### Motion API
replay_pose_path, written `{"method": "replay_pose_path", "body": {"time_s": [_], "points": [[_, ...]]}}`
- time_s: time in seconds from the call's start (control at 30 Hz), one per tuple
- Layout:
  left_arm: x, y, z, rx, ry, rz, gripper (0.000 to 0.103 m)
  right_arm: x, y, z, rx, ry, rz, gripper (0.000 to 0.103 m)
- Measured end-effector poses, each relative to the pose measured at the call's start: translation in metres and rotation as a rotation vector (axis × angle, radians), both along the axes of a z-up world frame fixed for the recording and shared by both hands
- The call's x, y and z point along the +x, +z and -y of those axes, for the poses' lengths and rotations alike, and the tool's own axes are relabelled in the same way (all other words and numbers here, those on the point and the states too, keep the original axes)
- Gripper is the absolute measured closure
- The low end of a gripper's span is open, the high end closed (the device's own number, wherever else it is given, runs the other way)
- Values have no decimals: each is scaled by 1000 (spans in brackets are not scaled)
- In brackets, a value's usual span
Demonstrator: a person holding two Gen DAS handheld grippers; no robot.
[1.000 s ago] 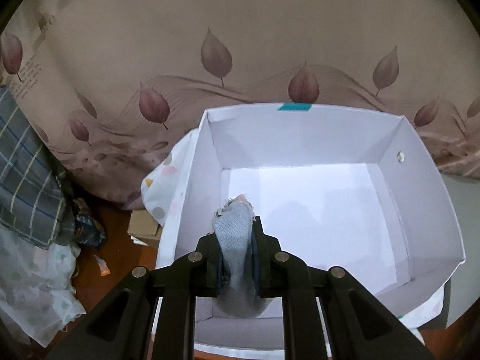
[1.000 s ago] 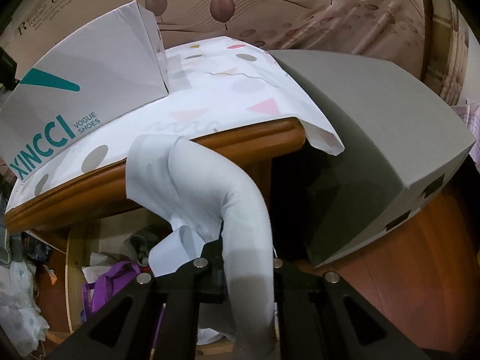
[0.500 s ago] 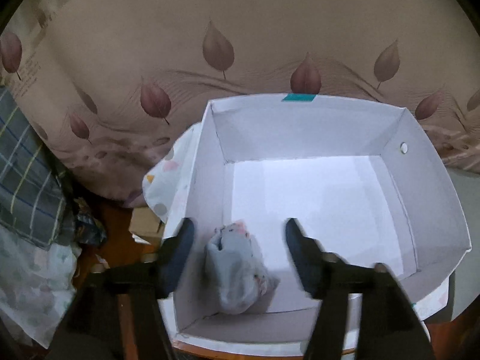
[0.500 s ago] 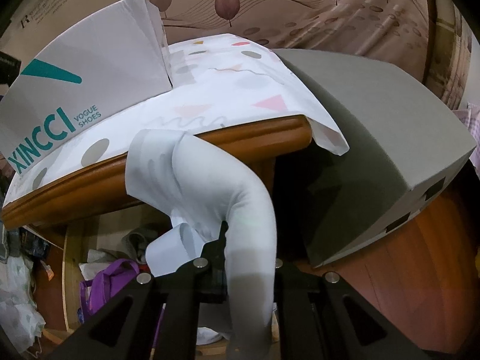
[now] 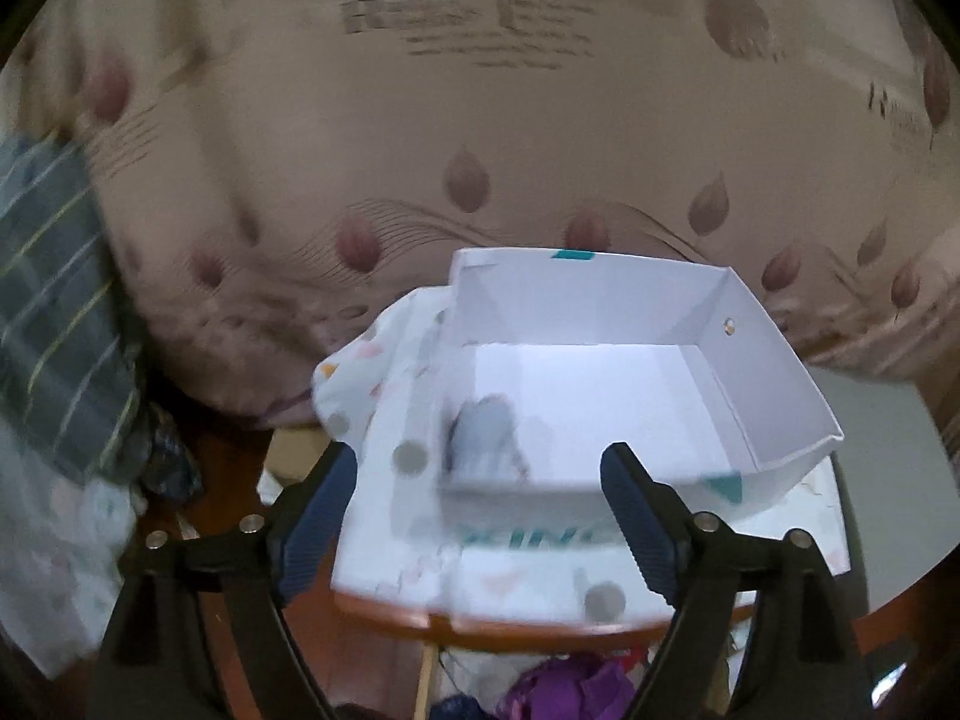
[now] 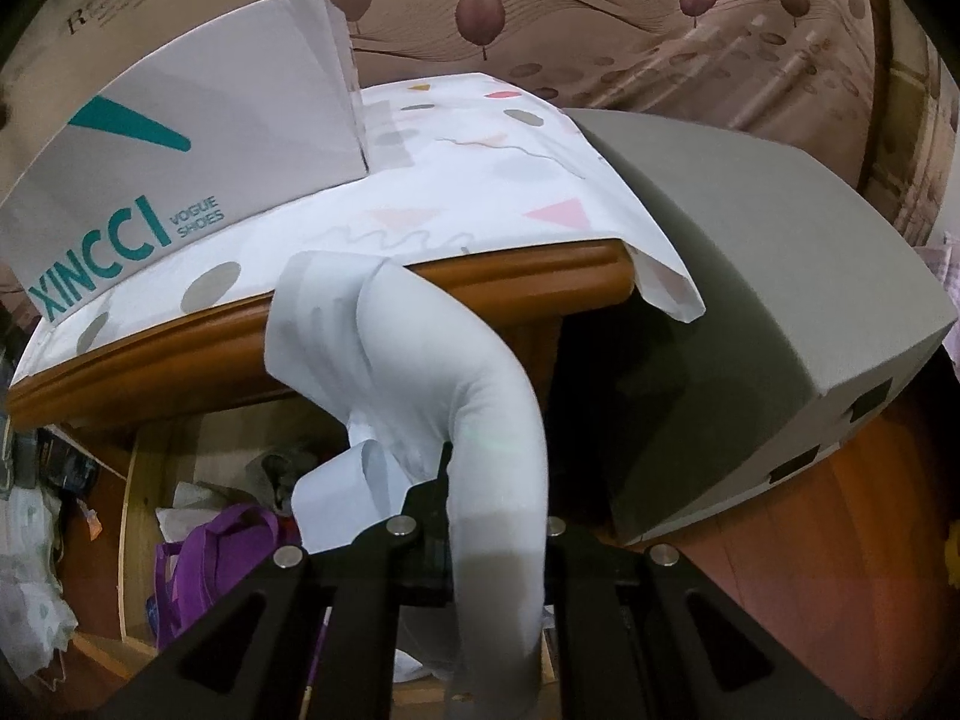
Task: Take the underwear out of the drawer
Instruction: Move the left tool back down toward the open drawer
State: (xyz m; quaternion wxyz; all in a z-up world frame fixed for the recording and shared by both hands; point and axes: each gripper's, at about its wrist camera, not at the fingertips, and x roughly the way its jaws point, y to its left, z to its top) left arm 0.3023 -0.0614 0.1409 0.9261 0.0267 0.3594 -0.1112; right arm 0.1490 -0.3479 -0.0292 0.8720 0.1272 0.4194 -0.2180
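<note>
A small grey underwear bundle (image 5: 483, 432) lies in the near left corner of the white shoe box (image 5: 774, 372). My left gripper (image 5: 479, 462) hangs in front of the box, pulled back from it. Its jaws are opening wide and nothing is between the blue pads (image 5: 324, 504). In the right wrist view my right gripper (image 6: 495, 498) is shut on a pale white underwear piece (image 6: 432, 354). The fabric arches up out of the jaws and droops toward the wooden table edge (image 6: 360, 312). The fingertips are hidden by the cloth.
The shoe box (image 6: 198, 120) stands on a patterned cloth (image 6: 480, 168) over the table. A large grey block (image 6: 750, 276) sits to the right. Under the table are a purple bag (image 6: 222, 546) and loose clothes. A leaf-print curtain (image 5: 480, 120) hangs behind.
My left gripper opened and let the grey bundle drop into the box, then drew back and up away from it. The right gripper stayed still, holding the pale garment.
</note>
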Motion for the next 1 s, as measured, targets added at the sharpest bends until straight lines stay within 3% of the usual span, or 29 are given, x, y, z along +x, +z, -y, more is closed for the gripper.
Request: {"method": "replay_pose_path", "body": {"time_s": [0.1, 0.23, 0.37, 0.63, 0.83, 1.0], "points": [[-26, -16, -32, -1, 114, 22, 18, -1, 3, 1, 16, 15, 1, 94], [-47, -58, -66, 17, 225, 15, 17, -4, 11, -1, 14, 24, 11, 94], [-53, -102, -89, 13, 286, -58, 17, -9, 18, -8, 28, 50, 4, 94], [-59, -161, -113, -64, 367, -87, 16, -17, 47, -22, 15, 131, 15, 94], [-57, -177, -133, -103, 426, -134, 16, -19, 85, -33, -3, 179, 48, 94], [-58, -179, -141, -105, 470, -131, 15, -8, 146, -40, -39, 219, 139, 94]]}}
